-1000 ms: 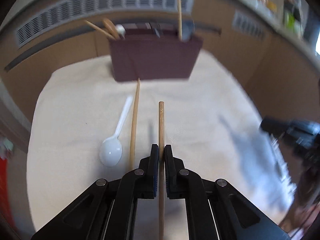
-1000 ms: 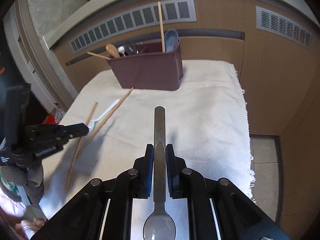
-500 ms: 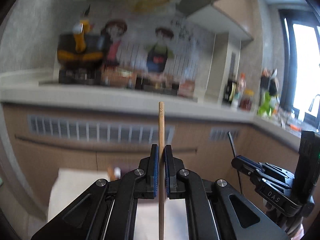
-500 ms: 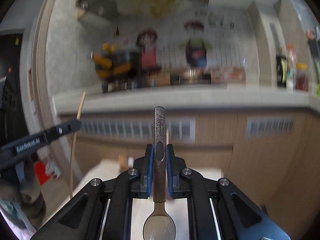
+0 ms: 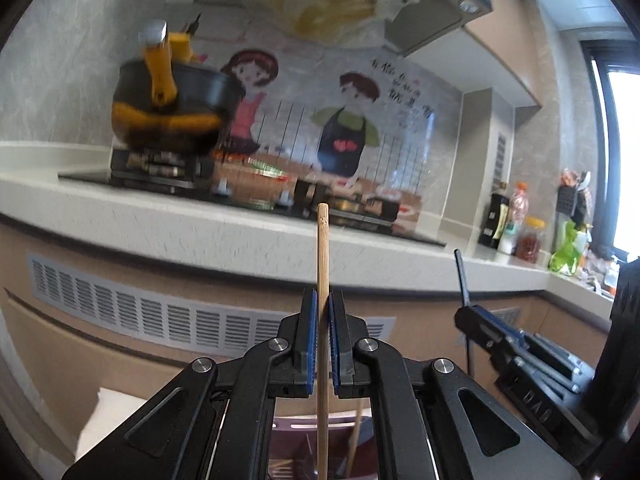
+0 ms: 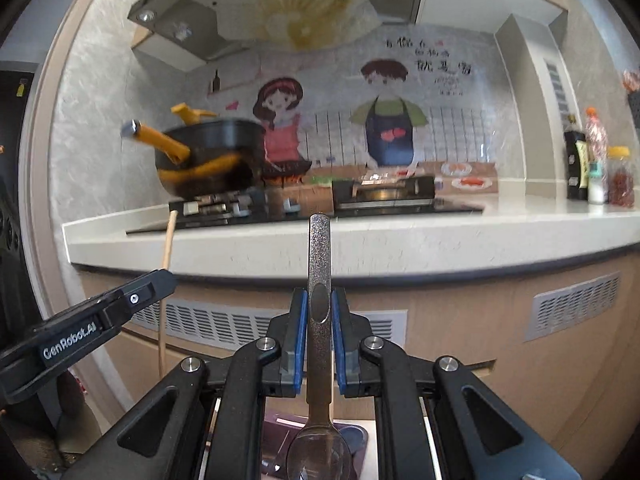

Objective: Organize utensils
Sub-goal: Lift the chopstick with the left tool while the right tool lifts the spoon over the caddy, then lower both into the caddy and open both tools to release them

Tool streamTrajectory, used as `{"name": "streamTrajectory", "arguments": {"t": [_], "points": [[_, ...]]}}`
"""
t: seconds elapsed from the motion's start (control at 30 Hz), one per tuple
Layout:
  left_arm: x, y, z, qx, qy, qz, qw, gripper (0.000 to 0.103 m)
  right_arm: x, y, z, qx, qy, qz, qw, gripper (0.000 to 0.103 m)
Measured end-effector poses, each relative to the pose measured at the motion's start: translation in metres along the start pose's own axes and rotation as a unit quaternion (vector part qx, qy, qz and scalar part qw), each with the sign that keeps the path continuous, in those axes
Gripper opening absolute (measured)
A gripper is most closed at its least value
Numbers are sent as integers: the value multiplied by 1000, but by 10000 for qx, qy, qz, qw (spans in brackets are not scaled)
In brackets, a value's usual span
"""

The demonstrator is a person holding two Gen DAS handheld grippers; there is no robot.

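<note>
Left wrist: chopstick point(image 5: 322, 264) upright, pinched between closed fingers point(image 5: 310, 340); right gripper point(image 6: 320, 336) likewise clamping spoon point(image 6: 319, 300).

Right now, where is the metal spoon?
The metal spoon is clamped upright in the right gripper, handle up and bowl down over the maroon utensil holder; the left gripper stands to its left.

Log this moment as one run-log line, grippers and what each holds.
left gripper: shut on wooden chopstick, upright | right gripper: shut on metal spoon, bowl down | both above maroon utensil holder | phase: carrying
</note>
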State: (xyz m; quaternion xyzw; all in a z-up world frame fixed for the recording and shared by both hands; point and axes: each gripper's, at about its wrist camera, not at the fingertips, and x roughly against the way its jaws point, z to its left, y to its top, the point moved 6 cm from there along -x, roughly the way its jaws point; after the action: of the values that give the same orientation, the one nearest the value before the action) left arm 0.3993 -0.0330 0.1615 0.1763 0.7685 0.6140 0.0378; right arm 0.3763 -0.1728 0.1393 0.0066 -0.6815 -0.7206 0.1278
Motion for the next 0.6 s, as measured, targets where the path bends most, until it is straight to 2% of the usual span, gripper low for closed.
{"name": "streamTrajectory", "arguments": {"t": [0.3, 0.6], "points": [[-57, -49, 26, 38, 100, 453, 9989, 6, -76, -65, -14, -16, -7, 554, 9985, 11], [-78, -84, 43, 69, 153, 487, 9987, 6, -94, -95, -11, 169, 107, 593, 9980, 11]]}}
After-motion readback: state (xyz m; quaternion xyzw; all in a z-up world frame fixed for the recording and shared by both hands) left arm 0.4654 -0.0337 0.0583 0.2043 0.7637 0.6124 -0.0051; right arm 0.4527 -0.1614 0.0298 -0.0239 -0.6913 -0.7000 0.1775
